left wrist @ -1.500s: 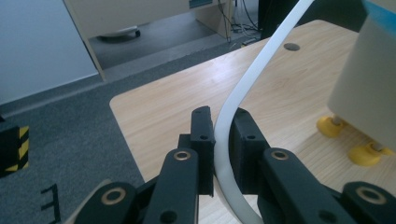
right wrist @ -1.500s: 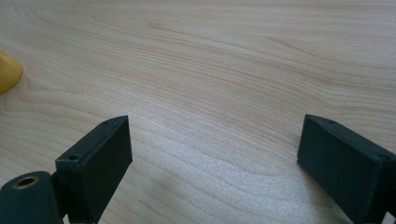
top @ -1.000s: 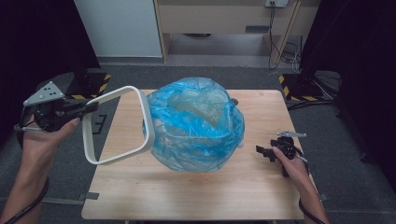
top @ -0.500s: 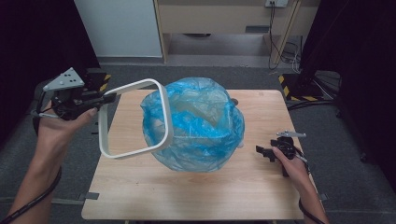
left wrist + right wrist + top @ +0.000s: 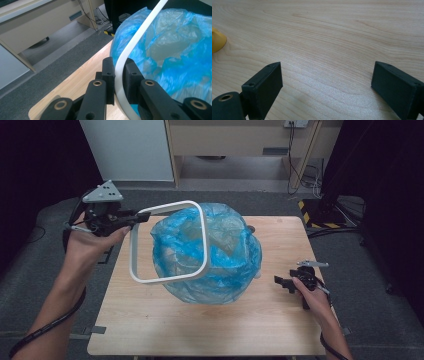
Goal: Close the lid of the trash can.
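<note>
Clamping the stiff, light white bin-rim frame (image 5: 167,242) at its corner, left gripper (image 5: 131,217) suits; right gripper (image 5: 280,282) gapes empty.

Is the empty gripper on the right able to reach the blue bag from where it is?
Probably yes. The right gripper is open, holds nothing, and bare table lies between it and the blue bag.

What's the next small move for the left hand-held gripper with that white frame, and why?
Probably carry the white frame a little further right and level it over the blue bag. The left hand-held gripper clamps its rim, but the frame hangs tilted, reaching over the bag's left half alone.
</note>
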Demonstrator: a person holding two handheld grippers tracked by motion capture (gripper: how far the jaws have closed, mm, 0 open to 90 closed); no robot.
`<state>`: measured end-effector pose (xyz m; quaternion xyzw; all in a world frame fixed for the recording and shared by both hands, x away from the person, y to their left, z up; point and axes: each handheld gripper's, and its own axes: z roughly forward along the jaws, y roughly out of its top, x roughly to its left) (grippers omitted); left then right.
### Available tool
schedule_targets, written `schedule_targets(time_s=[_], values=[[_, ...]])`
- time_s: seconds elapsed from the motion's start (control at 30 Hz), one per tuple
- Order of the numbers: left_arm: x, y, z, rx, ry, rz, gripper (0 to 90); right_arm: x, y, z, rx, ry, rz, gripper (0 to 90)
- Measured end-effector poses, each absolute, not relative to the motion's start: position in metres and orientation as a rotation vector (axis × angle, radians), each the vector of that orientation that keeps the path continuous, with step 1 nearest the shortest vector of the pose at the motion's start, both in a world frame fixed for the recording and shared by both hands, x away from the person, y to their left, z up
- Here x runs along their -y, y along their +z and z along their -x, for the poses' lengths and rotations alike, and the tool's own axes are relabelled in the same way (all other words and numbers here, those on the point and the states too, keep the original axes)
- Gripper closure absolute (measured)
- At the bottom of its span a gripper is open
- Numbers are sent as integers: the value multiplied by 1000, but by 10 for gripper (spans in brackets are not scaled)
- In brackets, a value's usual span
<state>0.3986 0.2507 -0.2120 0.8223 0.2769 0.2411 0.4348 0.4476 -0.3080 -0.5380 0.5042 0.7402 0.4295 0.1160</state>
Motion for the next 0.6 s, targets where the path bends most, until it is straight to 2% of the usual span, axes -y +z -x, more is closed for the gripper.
schedule_targets(time_s=[0.6], values=[[-184, -196, -416, -635, 528, -2166, 804, 310, -538, -447, -2172, 1272, -1480, 99]])
